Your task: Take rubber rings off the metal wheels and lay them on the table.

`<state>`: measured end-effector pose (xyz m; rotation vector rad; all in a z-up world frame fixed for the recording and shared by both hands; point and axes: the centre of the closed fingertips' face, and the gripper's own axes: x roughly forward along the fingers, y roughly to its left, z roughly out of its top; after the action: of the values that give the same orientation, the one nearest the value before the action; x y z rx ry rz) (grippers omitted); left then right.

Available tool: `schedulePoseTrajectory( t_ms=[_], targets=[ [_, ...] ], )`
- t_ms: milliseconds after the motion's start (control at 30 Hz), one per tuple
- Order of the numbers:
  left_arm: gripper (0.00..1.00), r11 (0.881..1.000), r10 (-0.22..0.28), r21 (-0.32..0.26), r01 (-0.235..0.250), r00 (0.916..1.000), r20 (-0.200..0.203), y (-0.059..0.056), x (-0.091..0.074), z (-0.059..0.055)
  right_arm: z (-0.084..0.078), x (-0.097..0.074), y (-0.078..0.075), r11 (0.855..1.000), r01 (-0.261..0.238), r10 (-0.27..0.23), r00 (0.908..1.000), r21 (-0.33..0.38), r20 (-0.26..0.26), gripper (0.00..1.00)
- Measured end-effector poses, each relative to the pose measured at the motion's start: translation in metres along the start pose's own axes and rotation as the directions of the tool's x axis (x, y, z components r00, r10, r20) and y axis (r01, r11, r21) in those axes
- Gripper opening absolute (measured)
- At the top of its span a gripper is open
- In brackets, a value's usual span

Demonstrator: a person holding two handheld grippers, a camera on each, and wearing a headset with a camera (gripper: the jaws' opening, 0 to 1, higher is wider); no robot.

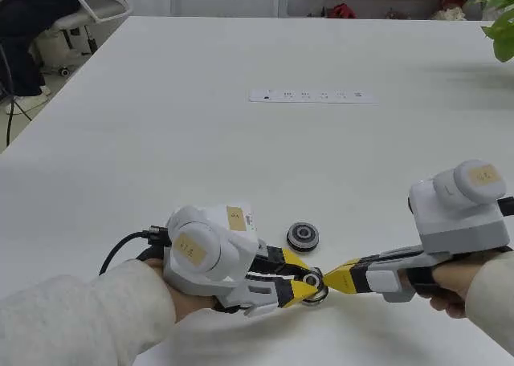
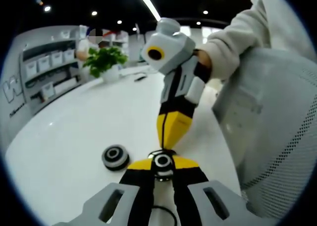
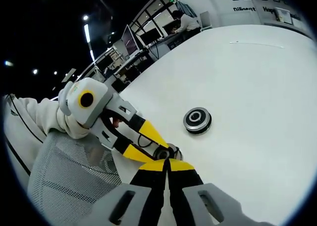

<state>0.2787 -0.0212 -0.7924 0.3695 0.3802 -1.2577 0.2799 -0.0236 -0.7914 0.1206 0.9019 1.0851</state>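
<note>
Left hand-held gripper (image 1: 303, 286): jaws clamped on a small metal wheel (image 1: 314, 282), one jaw on each side of it, low over the tabletop (image 1: 241, 149). In the left gripper view, we note the wheel (image 2: 162, 161) sits right at the jaw tips with its round face turned back toward the camera.

Right hand-held gripper (image 1: 337, 278): jaws drawn together, with the tips touching the far rim of that wheel. We cannot tell whether a rubber ring is pinched between them.

Relation entered: the two hand-held grippers lie nose to nose, almost in one line, with the wheel between their tips. From the right hand-held gripper the wheel lies straight ahead, and the left hand-held gripper (image 3: 148, 139) lies just beyond it. We judge that any peel must run back along the right hand-held gripper's own long axis, away from the left one, which acts as the anchor.

Second wheel (image 1: 303, 236): lying flat on the tabletop with a dark band around it, near both sets of tips. It lies ahead and to the left of the left hand-held gripper, and ahead and to the right of the right one. Neither hand-held gripper touches it.
</note>
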Motion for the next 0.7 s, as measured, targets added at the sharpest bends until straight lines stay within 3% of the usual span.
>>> schedulePoseTrajectory(
  t_ms=[700],
  targets=[
    [0.14,1.000,0.004,-0.008,-0.004,1.0000,0.003,0.0000,0.0003,0.0002,0.0021,-0.0007,0.0045,1.000,-0.009,0.009,0.9999,-0.005,0.010,0.00]
  ],
)
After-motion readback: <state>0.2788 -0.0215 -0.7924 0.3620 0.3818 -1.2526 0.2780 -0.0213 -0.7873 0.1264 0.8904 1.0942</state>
